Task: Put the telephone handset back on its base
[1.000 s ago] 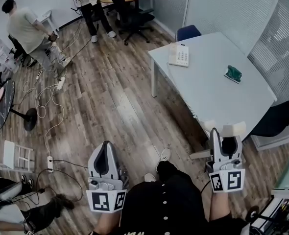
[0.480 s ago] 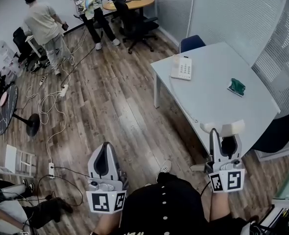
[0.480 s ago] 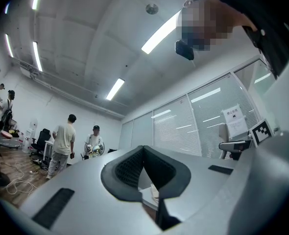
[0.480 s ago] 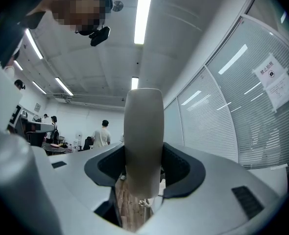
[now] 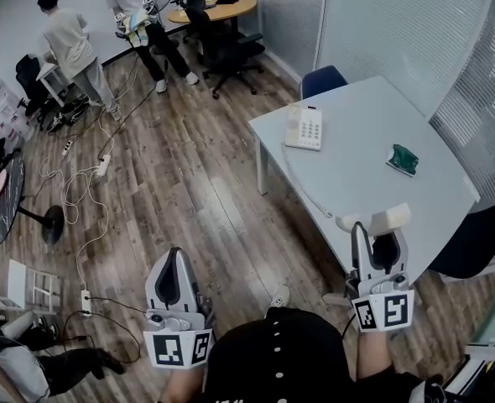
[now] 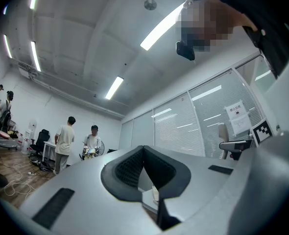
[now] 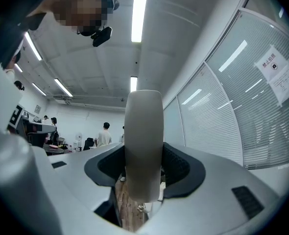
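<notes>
Handset (image 5: 386,220): one, cream. It is clamped across its middle between the pads of your right gripper (image 5: 380,240) and held in the air over the near edge of the table (image 5: 356,170), well apart from the base.

Base (image 5: 304,128): one, white, keypad up. It lies near the far corner of the same table with its cradle bare.

Cord (image 5: 302,187): one. It runs from the base along the table edge towards the handset.

Left gripper (image 5: 174,263): one, jaws together with nothing between them, hanging over the floor to your left.

Handling, as a judgement:
- You have the whole table to cross, so keep your grip firm and the handset level.
- Let the cord trail loose. A taut cord could drag the light base.
- Turn the handset to lie along the cradle and lower it flat.
- Let go only once both ends sit down in the cradle.
- If the base slides, your free left gripper can steady it.

Other stock:
- One green item (image 5: 402,159) on the table, clear of your path.
- One blue chair (image 5: 323,80) behind the table.
- One round table (image 5: 218,7) at the far end.
- Two people, (image 5: 67,40) and (image 5: 137,2), standing at the far end.
</notes>
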